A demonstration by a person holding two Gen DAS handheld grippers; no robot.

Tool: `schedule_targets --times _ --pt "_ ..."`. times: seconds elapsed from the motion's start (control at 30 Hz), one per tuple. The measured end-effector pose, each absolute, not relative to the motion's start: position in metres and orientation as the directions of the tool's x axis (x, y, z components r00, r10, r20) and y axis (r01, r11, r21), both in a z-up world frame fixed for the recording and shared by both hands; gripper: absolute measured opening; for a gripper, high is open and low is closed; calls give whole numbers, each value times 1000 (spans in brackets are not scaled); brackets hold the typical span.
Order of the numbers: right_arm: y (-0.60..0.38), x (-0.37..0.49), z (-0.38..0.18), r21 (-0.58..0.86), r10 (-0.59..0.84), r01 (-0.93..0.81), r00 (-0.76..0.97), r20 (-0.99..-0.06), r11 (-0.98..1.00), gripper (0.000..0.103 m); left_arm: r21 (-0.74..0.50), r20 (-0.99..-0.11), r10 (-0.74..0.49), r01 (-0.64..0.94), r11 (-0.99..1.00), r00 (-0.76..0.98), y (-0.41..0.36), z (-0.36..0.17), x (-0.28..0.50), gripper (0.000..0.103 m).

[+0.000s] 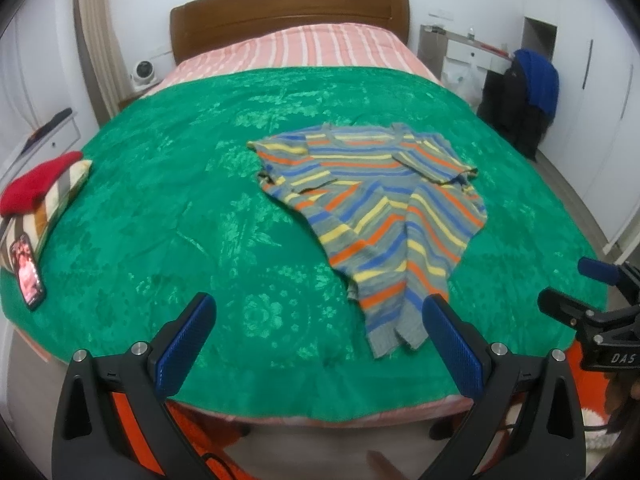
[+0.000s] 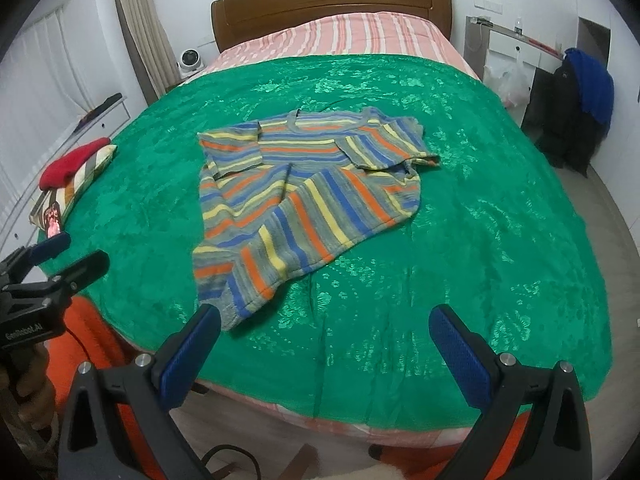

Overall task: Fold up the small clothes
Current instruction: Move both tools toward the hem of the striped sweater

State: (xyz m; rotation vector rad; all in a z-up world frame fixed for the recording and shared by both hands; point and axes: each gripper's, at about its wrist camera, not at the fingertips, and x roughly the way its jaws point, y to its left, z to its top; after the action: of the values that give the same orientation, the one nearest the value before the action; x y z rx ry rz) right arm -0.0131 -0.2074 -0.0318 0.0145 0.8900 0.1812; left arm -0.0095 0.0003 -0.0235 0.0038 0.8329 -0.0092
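Observation:
A small striped sweater (image 1: 376, 208), grey with blue, yellow and orange bands, lies partly folded on the green bedspread (image 1: 200, 200). Both sleeves are folded in over the chest and the lower body is bunched toward the bed's near edge. It also shows in the right wrist view (image 2: 296, 192). My left gripper (image 1: 320, 332) is open and empty, above the near edge of the bed, its right finger just beside the sweater's hem. My right gripper (image 2: 324, 344) is open and empty near the bed's edge, its left finger close to the hem. The right gripper also shows at the right of the left wrist view (image 1: 576, 288).
A red item on a striped folded cloth (image 1: 44, 192) and a phone (image 1: 28, 272) lie at the bed's left edge. A wooden headboard (image 1: 288, 12) and pink striped bedding are at the far end. A chair with dark and blue clothes (image 1: 524, 92) stands at the right.

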Motion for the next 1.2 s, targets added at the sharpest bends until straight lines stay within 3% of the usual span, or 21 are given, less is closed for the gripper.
schedule_targets --times 1.2 --pt "-201 -9 -41 68 145 -150 596 -790 986 103 -13 -769 -8 -3 1000 639 5 -35 -5 103"
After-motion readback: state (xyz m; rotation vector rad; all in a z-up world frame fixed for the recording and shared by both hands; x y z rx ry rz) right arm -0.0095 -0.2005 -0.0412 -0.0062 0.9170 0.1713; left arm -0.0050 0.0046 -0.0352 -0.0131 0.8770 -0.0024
